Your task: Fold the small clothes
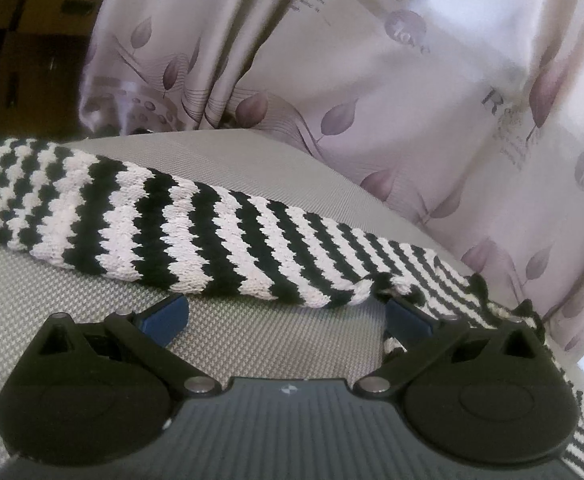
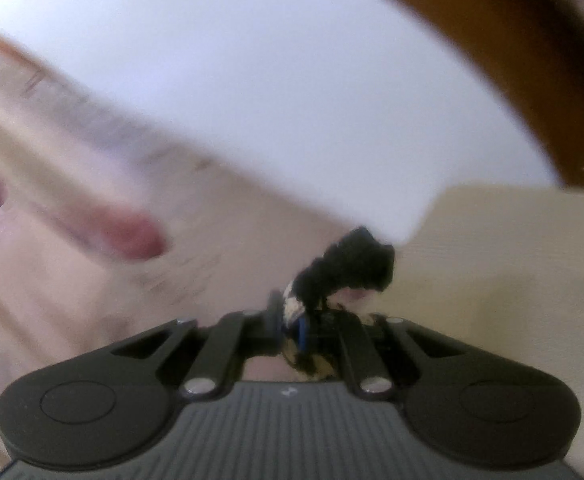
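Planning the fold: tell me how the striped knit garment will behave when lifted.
Striped knit garment probably floppy: it sags in soft folds on the grey surface. Likely light. The coarse knit should grip, since the right hand-held gripper holds a bunched bit.

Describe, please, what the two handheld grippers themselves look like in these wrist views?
Both look alike. The left gripper has a grey ribbed body with a small white mark at its front edge, two rounded black housings, black link arms on silver pivot pins, and blue pads on the jaws. The right gripper shows the same grey ribbed body, black housings, silver pins and a glimpse of blue. No cables or sleeves show.
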